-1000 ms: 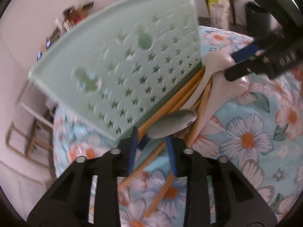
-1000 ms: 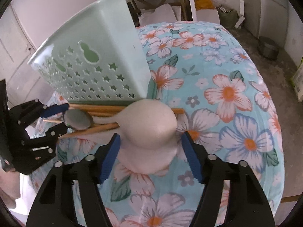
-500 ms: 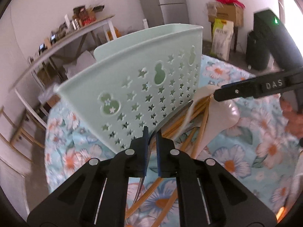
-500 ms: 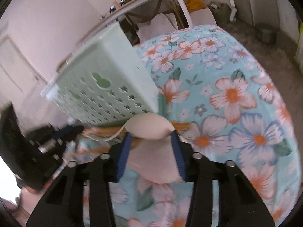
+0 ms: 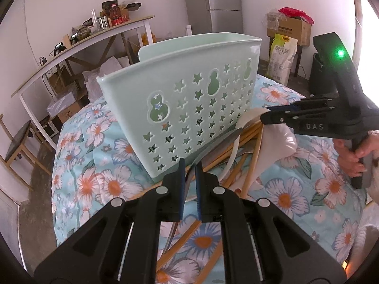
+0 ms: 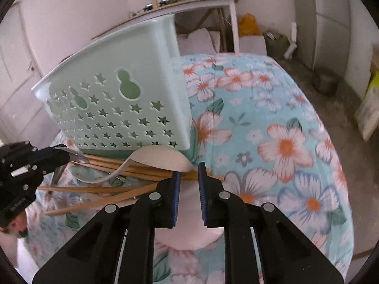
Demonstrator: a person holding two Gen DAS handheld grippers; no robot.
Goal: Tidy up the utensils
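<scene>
Left gripper (image 5: 188,187) hiding spoon (image 5: 220,139) handle.

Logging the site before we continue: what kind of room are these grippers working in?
Probably a lived-in home room used for storage: a fridge, a cluttered wall shelf, stacked cardboard boxes, and a floral-clothed table.

- Basket (image 5: 189,99): pale mint green, pierced with star and gourd-shaped cut-outs.
- Tablecloth (image 6: 272,127): light turquoise, printed with white-pink flowers with orange centres and dark green leaves.
- Chopsticks (image 6: 118,165): tan wood.
- Ladle (image 6: 163,158): cream-white.
- Left gripper (image 5: 188,172) and right gripper (image 6: 188,177): black, with blue pads.
</scene>
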